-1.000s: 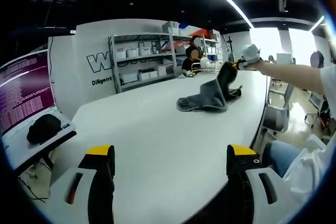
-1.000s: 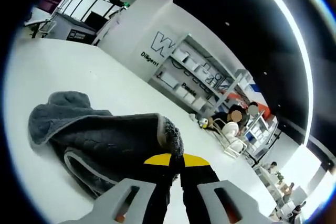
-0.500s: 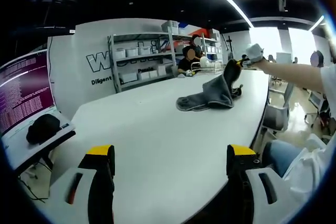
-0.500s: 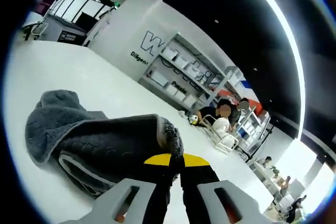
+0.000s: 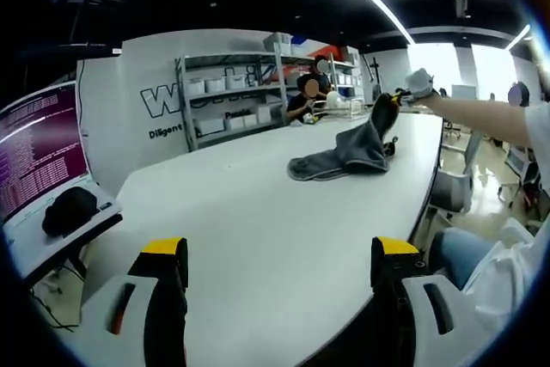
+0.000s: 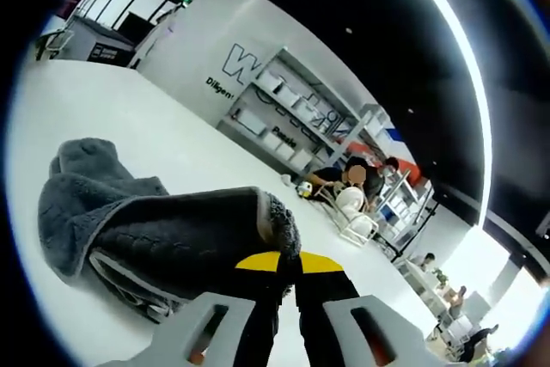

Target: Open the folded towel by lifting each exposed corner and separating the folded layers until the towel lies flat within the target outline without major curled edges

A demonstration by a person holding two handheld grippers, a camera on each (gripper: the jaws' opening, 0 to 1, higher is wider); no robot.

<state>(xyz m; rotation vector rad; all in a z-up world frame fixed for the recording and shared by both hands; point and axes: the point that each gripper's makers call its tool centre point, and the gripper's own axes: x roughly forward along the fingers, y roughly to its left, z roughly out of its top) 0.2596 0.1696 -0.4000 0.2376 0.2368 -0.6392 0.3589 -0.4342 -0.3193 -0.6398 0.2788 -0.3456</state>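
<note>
White worktop (image 5: 258,212) carrying grey towel (image 5: 344,159) toward far edge, well clear of left claw (image 5: 279,255), parked wide and empty. Right claw (image 6: 288,261) clamped on raised towel corner to peel folded layers apart. Versus one second ago: corner lifted slightly higher, bundle drawn along. Target outline possibly present, not discernible.

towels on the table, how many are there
1. A single grey towel lies on the far side of the white table, one corner lifted by the right gripper. Its bunched folds could hide another layer, but it reads as one cloth.
</note>
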